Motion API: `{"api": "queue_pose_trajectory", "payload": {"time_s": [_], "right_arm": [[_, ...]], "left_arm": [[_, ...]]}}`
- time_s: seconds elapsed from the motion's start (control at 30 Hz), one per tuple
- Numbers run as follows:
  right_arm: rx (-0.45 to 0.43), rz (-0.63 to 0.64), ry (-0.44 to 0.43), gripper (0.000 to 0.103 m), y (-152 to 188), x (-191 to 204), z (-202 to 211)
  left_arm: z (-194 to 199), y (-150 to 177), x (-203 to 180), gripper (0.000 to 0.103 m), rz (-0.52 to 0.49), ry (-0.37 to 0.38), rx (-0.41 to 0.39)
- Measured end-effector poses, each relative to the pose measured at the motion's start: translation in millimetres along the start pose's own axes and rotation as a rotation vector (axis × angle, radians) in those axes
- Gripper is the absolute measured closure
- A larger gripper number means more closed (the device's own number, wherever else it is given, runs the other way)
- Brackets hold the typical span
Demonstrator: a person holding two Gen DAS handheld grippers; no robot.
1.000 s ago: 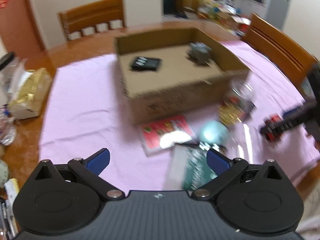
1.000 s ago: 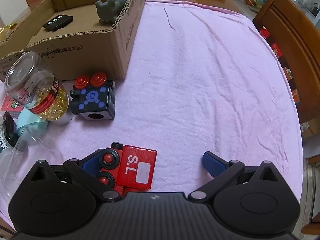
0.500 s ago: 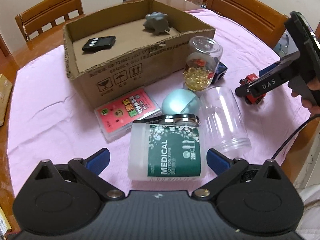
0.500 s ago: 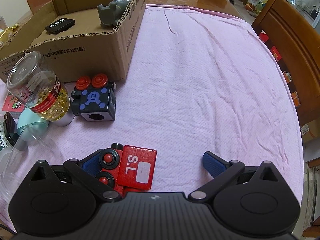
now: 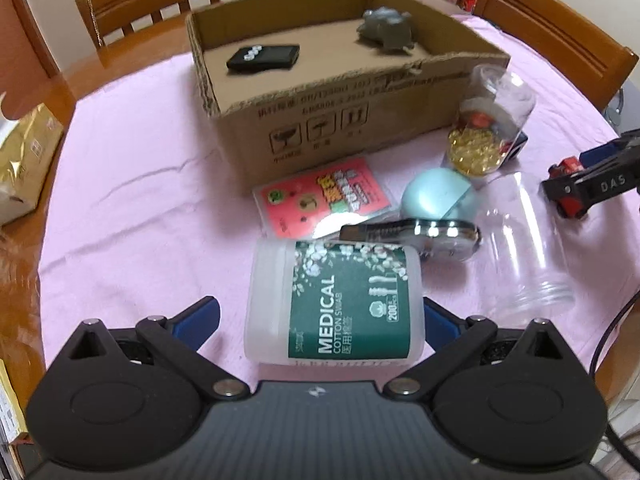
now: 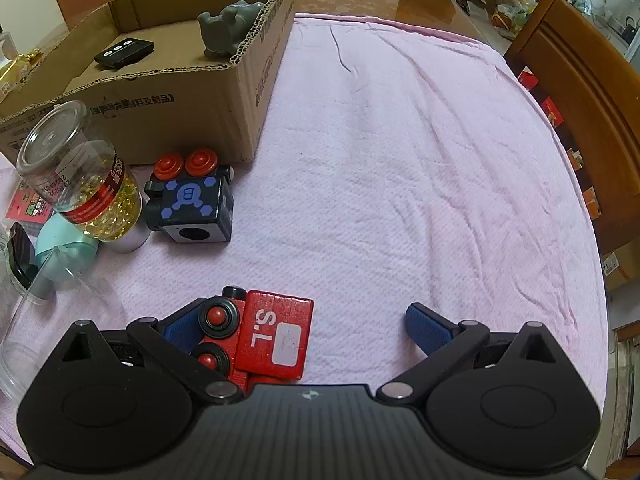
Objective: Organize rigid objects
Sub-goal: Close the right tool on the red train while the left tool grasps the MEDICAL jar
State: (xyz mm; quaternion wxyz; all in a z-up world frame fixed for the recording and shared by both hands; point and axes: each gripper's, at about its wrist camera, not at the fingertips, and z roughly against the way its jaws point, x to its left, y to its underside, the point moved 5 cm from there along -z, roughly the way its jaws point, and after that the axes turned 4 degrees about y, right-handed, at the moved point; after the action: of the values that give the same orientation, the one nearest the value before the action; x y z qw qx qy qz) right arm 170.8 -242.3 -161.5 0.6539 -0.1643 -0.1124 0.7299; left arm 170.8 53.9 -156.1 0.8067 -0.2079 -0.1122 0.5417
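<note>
From the cardboard box [image 5: 360, 120], the card [image 5: 324, 200] lies at six o'clock, the swab tub [image 5: 336, 304] beyond it, the capsule jar [image 5: 486, 132] at four; remote [image 5: 264, 58] and figurine [image 5: 386, 34] sit inside.

A pink cloth [image 6: 420, 168] covers most of the wooden table [image 5: 92, 80] — bare wood shows at the far and left edges. Wooden chairs stand behind the far edge [image 5: 148, 4] and along the right edge [image 6: 580, 92]; a gold packet [image 5: 24, 156] lies at the left edge.

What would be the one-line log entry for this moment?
left tongs: open around swab jar | right tongs: open around toy train | box: holds remote, grey toy
</note>
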Motion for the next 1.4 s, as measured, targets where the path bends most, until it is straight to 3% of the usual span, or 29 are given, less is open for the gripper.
{"api": "queue_pose_trajectory", "payload": {"time_s": [0.23,0.97,1.4], "right_arm": [[0.0,0.0,0.0,0.0,-0.5,-0.1,0.5],[-0.062,0.091,-0.045,0.0,16.6,17.2,11.7],[-0.112,0.128,-0.069,0.0,28.9,15.2,17.5]], "left_arm": [[-19.4,2.9,-8.4,0.001,0.015,-0.004,0.031],[-21.7,-0.2,-7.9,0.0,0.106,-0.032,0.001],[-19.9,-2.6,-14.5,0.001,0.087,-0.074,0.008]]}}
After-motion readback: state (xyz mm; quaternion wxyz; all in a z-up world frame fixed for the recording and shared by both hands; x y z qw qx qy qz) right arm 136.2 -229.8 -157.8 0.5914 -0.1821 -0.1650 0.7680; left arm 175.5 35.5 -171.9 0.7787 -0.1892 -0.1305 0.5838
